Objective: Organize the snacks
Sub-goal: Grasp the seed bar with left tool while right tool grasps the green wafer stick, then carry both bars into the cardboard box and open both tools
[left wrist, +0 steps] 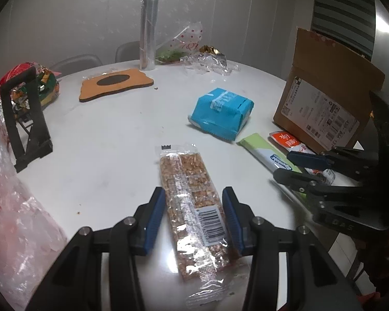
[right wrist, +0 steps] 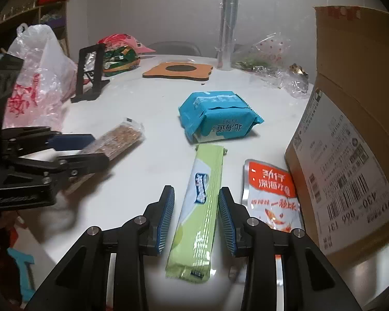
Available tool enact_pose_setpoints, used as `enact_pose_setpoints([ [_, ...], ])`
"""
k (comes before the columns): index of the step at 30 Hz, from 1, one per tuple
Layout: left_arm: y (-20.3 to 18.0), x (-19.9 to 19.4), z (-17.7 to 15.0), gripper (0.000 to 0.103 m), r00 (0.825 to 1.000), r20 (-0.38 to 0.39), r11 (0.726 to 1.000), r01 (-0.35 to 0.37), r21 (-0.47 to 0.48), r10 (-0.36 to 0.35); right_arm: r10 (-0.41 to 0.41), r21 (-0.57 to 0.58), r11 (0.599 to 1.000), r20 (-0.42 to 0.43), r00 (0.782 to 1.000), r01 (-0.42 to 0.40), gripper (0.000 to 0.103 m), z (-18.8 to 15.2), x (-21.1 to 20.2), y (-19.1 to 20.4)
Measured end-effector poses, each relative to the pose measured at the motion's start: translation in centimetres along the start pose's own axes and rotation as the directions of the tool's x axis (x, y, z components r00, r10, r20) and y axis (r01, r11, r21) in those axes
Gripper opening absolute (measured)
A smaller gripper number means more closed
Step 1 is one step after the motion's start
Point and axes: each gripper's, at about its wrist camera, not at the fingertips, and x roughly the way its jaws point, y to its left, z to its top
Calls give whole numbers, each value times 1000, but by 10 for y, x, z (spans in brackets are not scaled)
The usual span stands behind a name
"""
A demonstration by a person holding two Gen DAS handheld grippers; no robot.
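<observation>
A clear-wrapped nut brittle bar [left wrist: 194,207] lies on the white table between the fingers of my left gripper [left wrist: 194,194], which straddles it open, pads apart from the wrapper. It also shows in the right wrist view [right wrist: 116,140] with the left gripper [right wrist: 90,150] around it. My right gripper [right wrist: 196,194] is open astride a long green snack pack [right wrist: 199,212]. A red-and-white sachet [right wrist: 269,197] lies right of it. A blue snack pack [right wrist: 217,116] lies farther ahead. In the left view the right gripper [left wrist: 287,165] is over the green pack [left wrist: 264,150].
An open cardboard box [right wrist: 349,142] stands at the right. A black stand [left wrist: 23,119], a bag of sweets [left wrist: 44,83], a brown coaster [left wrist: 116,83], a foil roll [left wrist: 149,28], crumpled cellophane [left wrist: 207,62] and a plastic bag [right wrist: 39,77] ring the table.
</observation>
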Motion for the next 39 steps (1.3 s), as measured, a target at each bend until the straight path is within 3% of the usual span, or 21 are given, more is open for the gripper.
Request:
enact_pose_setpoints([
  [2,1,-2,2,42,1000,8,1000,1,-1,-1,-5,4,1000,-9,1000,5,29,1,4,0],
  [4,2,-5,5,27,1000,17,1000,-7,1,7,-11,9,1000,-10,1000,12,24,2,7,-2],
  [11,1,-6,10,28,1000,3,1000,-23,7,23,5,-4,1000,1,1000,-5,23,5,1,-1],
  [16,0,4,-1,54,999,-35,999,14,-35,-15,15,-12,1000,-3,1000,-15,23,3,1,-2],
  [23,-18,15,-3,53,998,-36,999,-45,17,45,24,-15,1000,-4,1000,-24,23,1,2,-2],
  [25,-25,16,-4,42,995,-29,994,-89,64,91,26,-16,1000,-1,1000,-26,23,0,2,-2],
  [39,-18,6,-3,39,997,5,996,-80,46,80,58,-39,998,9,998,-58,23,6,-5,-1],
])
